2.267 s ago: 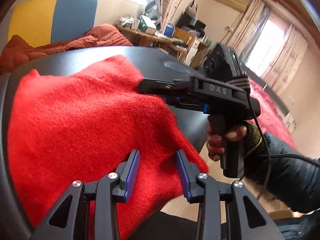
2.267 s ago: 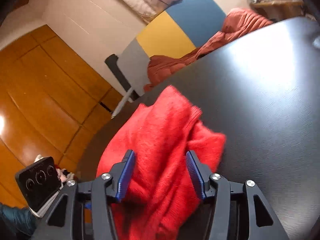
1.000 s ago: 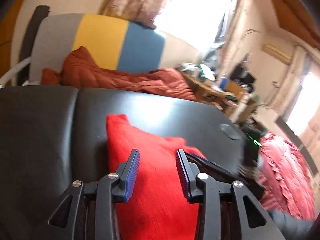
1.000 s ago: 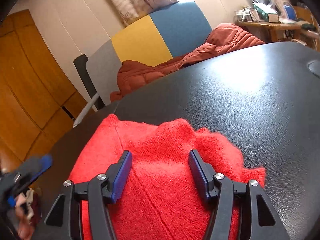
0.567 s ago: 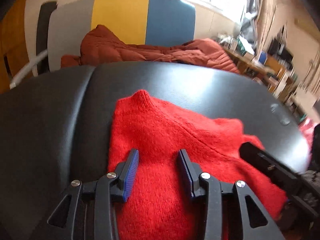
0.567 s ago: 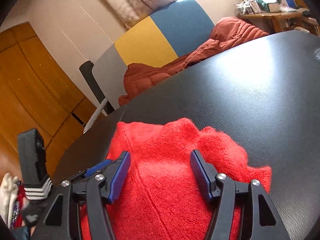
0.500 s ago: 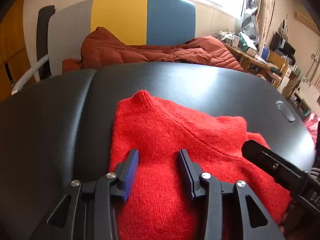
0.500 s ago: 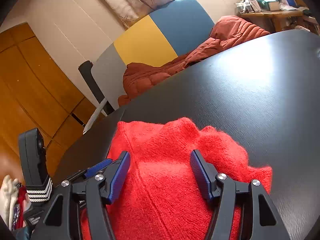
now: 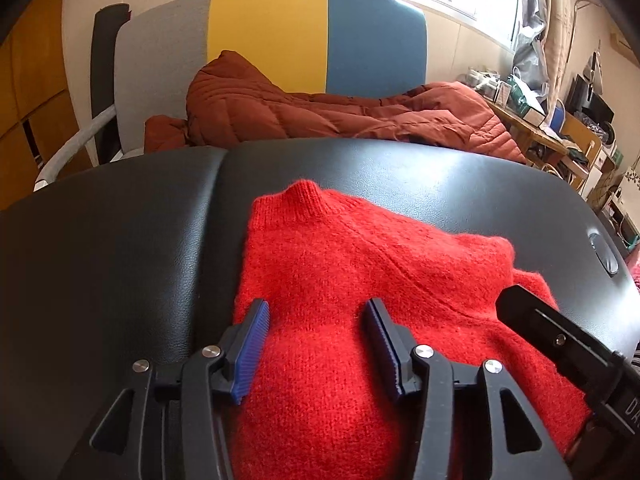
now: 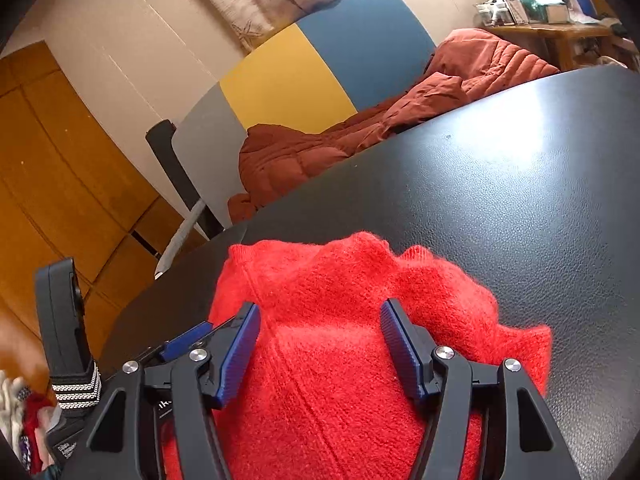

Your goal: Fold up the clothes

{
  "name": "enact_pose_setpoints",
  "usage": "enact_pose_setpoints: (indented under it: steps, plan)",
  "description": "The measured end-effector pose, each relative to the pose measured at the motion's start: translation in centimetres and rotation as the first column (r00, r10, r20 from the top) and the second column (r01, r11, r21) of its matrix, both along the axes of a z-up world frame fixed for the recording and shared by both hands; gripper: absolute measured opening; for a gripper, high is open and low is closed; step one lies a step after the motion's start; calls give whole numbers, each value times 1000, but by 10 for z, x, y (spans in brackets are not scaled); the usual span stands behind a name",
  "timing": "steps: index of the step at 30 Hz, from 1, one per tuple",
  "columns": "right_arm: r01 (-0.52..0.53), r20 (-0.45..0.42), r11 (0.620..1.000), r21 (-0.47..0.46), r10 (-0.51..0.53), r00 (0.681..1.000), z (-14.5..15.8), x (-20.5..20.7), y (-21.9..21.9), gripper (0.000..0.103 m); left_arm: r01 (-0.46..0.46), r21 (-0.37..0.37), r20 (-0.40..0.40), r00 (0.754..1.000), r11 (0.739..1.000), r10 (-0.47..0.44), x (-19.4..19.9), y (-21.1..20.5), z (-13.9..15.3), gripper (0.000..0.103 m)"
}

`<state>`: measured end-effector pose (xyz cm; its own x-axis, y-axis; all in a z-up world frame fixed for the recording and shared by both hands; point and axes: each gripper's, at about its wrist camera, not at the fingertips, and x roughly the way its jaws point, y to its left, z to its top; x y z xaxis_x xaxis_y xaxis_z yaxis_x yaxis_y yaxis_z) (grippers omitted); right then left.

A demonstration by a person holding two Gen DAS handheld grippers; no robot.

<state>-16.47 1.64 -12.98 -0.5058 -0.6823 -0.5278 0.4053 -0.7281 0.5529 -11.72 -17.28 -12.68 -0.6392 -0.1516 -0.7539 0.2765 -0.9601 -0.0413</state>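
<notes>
A red knitted sweater [image 9: 340, 272] lies partly folded on the black leather table [image 9: 120, 260], its collar pointing away from me. My left gripper [image 9: 316, 320] hovers open over the sweater's near left part, holding nothing. My right gripper [image 10: 320, 324] is open above the sweater [image 10: 344, 300] on its right side, also empty. The right gripper's body shows at the right edge of the left wrist view [image 9: 560, 344]. The left gripper's body shows at the lower left of the right wrist view [image 10: 64, 328].
A rust-brown quilted jacket [image 9: 328, 112] lies behind the table's far edge against a grey, yellow and blue chair back [image 9: 272, 36]. A cluttered wooden desk [image 9: 548, 128] stands at the right. A round recess [image 9: 604, 256] sits in the table's right end. Wooden cabinets [image 10: 52, 160] are at the left.
Both grippers have let go of the sweater's edges and swung to face it from the near side. In the last half second they barely moved. The sweater lies still.
</notes>
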Motion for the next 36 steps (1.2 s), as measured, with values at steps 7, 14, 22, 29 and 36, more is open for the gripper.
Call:
enact_pose_setpoints:
  steps: [7, 14, 22, 29, 36]
  plan:
    - [-28, 0, 1000, 5, 28, 1000, 2, 23, -17, 64, -28, -30, -14, 1000, 999, 28, 32, -15, 1, 55]
    - [-95, -33, 990, 100, 99, 995, 10, 65, -62, 68, -122, 36, -14, 992, 992, 123, 85, -57, -4, 61]
    - [-154, -59, 979, 131, 163, 985, 12, 98, -79, 72, -154, -43, -7, 988, 987, 154, 120, -61, -2, 61]
    - [-232, -75, 963, 141, 244, 967, 16, 107, -87, 80, -165, -14, -10, 986, 986, 165, 137, -66, 5, 60]
    - [-336, -104, 934, 123, 349, 931, 42, 124, -71, 80, -149, 29, -105, 983, 988, 151, 194, -75, 30, 60]
